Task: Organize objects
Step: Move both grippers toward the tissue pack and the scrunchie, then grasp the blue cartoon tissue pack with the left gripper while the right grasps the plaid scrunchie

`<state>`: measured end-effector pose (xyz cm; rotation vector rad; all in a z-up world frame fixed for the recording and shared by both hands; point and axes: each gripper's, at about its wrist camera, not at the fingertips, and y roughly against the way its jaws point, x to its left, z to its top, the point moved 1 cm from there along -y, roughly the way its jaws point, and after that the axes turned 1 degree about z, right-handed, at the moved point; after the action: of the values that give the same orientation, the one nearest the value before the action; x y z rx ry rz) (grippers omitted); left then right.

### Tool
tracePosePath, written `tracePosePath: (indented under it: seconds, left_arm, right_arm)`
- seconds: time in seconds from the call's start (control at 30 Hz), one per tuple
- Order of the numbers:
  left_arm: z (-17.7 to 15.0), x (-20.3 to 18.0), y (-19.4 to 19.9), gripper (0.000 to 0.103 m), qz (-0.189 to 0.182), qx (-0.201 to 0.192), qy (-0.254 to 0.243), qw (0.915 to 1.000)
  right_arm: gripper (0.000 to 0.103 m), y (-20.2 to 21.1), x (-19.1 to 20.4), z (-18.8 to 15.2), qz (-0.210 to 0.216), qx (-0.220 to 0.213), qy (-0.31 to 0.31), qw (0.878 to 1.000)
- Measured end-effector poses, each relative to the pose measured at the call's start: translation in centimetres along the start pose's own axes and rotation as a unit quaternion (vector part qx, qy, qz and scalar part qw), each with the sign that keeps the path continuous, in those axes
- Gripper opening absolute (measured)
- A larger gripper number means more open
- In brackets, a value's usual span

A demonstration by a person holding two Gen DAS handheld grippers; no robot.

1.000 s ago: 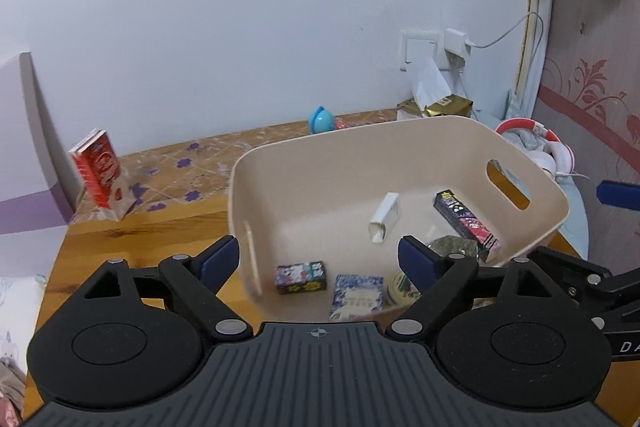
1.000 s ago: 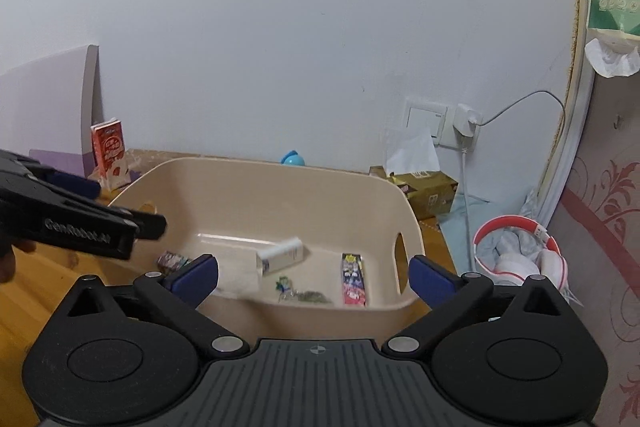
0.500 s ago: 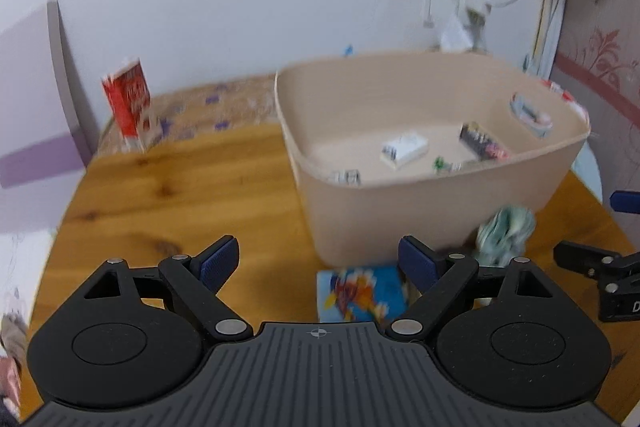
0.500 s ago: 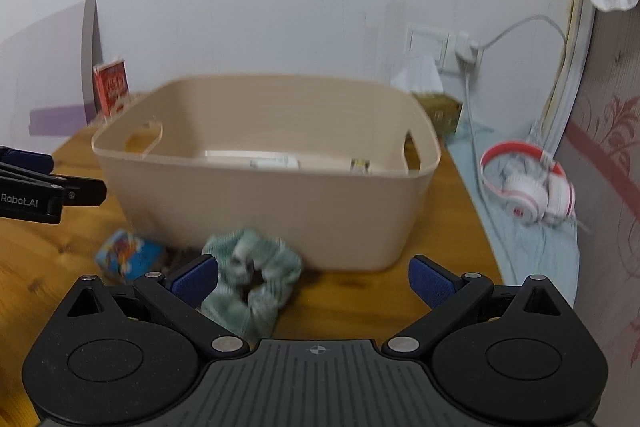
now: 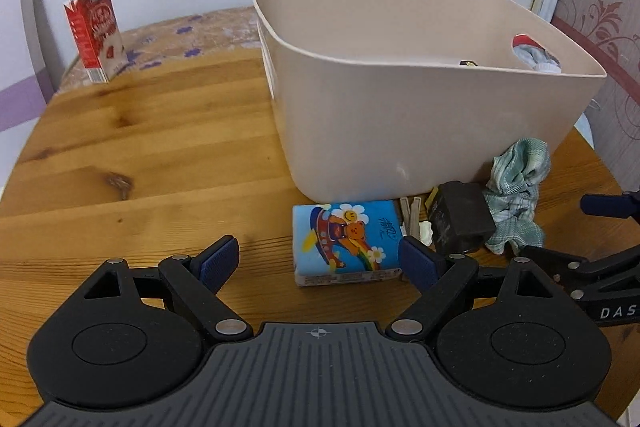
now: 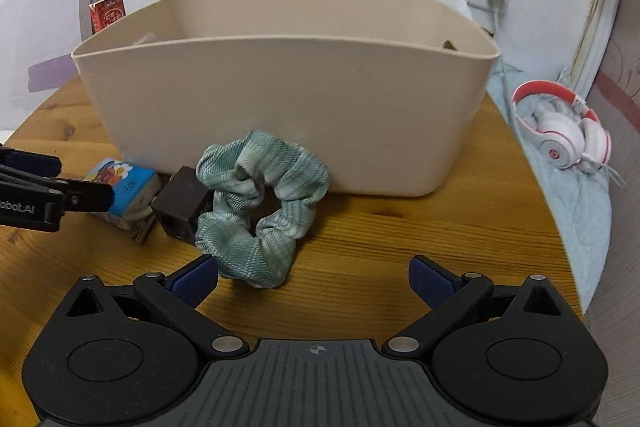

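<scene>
Scrunchie (image 6: 260, 205) on table (image 5: 140, 155) against bin (image 6: 288, 107) front wall, beside tissue pack (image 5: 346, 241); soft, light, compressible, best pinched across one fabric band; left gripper (image 5: 318, 263) and right gripper (image 6: 314, 279) both spread, empty

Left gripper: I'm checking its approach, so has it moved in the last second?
Yes. The left gripper has come down: a second ago its view looked into the bin from above; now it faces the bin's outer wall, jaws open.

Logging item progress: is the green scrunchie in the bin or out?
Out. The scrunchie lies on the table against the bin's front wall.
</scene>
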<state>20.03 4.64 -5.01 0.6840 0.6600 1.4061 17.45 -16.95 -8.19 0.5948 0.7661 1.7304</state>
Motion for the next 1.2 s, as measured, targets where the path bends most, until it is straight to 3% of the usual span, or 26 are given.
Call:
tracePosePath:
  seconds: [0.3, 0.47, 0.57, 0.63, 0.7, 0.83, 0.87, 1.0, 1.2]
  left_arm:
    - [0.5, 0.0, -2.1, 0.089, -0.017, 0.025, 0.032, 0.999]
    - [0.6, 0.1, -2.7, 0.088, -0.006, 0.023, 0.029, 0.9993]
    - [0.5, 0.0, -2.6, 0.078, 0.006, 0.017, 0.014, 0.9997]
    - [0.5, 0.0, -2.4, 0.065, 0.014, 0.014, 0.002, 0.9998]
    - [0.5, 0.1, -2.3, 0.065, 0.012, 0.013, -0.001, 0.9998]
    - [0.4, 0.2, -2.2, 0.064, 0.012, 0.014, -0.007, 0.9998]
    - [0.3, 0.2, -2.1, 0.064, 0.012, 0.015, -0.008, 0.9998]
    - [0.1, 0.2, -1.6, 0.064, 0.006, 0.015, -0.004, 0.9999]
    - [-0.3, -0.1, 0.2, 0.064, 0.002, 0.001, -0.006, 1.0]
  right_arm:
    - [0.103, -1.5, 0.9, 0.3, 0.013, 0.013, 0.008, 1.0]
    - [0.103, -2.4, 1.0, 0.6, 0.012, 0.013, 0.007, 1.0]
    - [0.103, -2.6, 1.0, 0.8, 0.02, 0.004, 0.002, 1.0]
    - [0.093, -2.5, 1.0, 0.9, 0.026, -0.006, -0.001, 1.0]
    - [0.072, -2.4, 1.2, 1.0, 0.026, -0.013, 0.005, 1.0]
    - [0.05, -1.8, 1.3, 1.0, 0.026, -0.018, 0.013, 0.999]
    - [0.04, -1.6, 1.3, 0.9, 0.027, -0.02, 0.01, 0.999]
    - [0.03, -0.8, 1.2, 0.5, 0.031, -0.024, 0.005, 0.999]
    - [0.026, 0.8, 1.0, 0.0, 0.029, -0.03, 0.003, 0.999]
